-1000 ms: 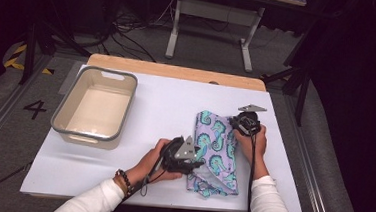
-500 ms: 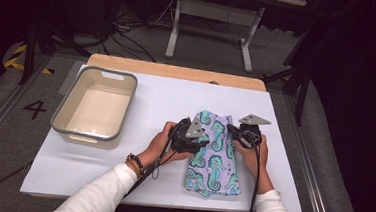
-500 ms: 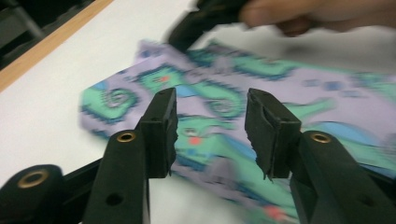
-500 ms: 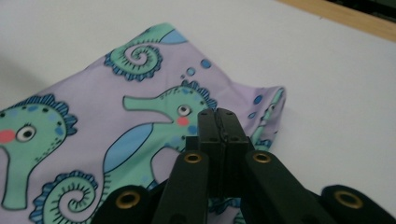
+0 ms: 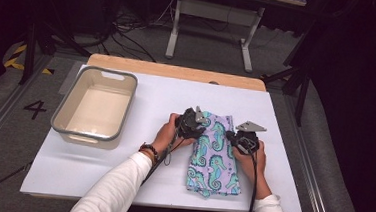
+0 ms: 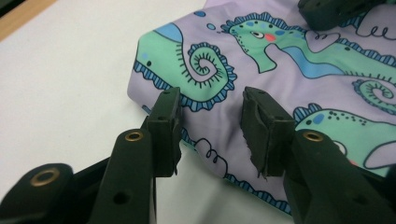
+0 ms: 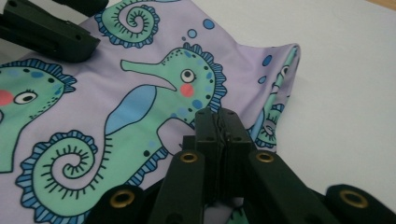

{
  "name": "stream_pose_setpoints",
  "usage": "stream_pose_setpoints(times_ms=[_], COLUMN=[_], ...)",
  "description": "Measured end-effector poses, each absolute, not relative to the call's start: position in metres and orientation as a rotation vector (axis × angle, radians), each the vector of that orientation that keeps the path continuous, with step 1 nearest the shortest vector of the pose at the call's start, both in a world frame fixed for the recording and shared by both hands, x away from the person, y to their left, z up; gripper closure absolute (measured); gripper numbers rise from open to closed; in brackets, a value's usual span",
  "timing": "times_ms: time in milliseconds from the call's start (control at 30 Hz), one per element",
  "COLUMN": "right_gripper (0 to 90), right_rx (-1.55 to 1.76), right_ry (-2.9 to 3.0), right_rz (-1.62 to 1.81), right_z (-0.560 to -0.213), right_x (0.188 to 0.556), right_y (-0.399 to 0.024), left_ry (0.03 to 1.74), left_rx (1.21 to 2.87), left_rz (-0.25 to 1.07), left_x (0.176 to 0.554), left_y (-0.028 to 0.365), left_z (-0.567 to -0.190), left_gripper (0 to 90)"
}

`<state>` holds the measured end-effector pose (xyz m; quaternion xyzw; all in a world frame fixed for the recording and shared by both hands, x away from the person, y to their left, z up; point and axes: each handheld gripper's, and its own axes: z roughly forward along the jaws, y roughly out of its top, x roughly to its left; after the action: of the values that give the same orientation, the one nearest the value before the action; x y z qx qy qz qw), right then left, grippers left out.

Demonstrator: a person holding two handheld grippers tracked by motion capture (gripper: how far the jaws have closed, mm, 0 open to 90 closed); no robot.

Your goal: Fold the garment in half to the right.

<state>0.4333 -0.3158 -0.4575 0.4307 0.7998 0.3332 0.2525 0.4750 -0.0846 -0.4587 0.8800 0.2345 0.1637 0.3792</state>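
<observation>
A lavender cloth [image 5: 213, 160] printed with green seahorses lies folded flat on the white table [image 5: 121, 176]. My left gripper [image 5: 193, 125] hovers over the cloth's far left corner. Its jaws [image 6: 212, 116] stand open after closing a little, with the cloth [image 6: 289, 60] lying under the gap, not pinched. My right gripper [image 5: 240, 139] is at the cloth's right edge. It [image 7: 219, 119] is shut, tips resting on the cloth [image 7: 140, 93] near its folded edge, and no fabric shows between the pads. Each gripper view also shows the other gripper's black jaw, the right gripper [image 6: 336, 11] and the left gripper [image 7: 46, 28].
A grey-rimmed beige tub [image 5: 109, 73] stands at the table's left. A wooden strip [image 5: 178, 71] runs along the far edge. Bare white table lies between tub and cloth and to the cloth's right. Cables and metal stand legs [image 5: 211, 32] are on the floor beyond.
The cloth, bunched a second ago, now lies flat as a long rectangle. My left gripper moved from the near left corner to the far left corner. My right gripper drew slightly nearer.
</observation>
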Motion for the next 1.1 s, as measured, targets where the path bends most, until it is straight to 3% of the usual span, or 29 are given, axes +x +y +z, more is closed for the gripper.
stream_pose_setpoints(times_ms=[467, 867, 1100], right_gripper=[86.6, 82.6, 75.8], right_rx=[1.244, 1.156, 1.080], right_ry=[2.116, 2.075, 2.074], right_rz=[0.904, 1.008, 1.039], right_z=[-0.455, -0.438, -0.431], right_x=[0.430, 0.418, 0.409], right_y=[-0.333, -0.338, -0.336], left_ry=[0.636, 0.550, 0.517], left_rx=[2.205, 2.144, 2.117], left_rz=[0.429, 0.478, 0.497], left_x=[0.470, 0.443, 0.424], left_y=[-0.077, -0.053, -0.039], left_z=[-0.453, -0.447, -0.442], left_gripper=[53.6, 40.7, 33.0])
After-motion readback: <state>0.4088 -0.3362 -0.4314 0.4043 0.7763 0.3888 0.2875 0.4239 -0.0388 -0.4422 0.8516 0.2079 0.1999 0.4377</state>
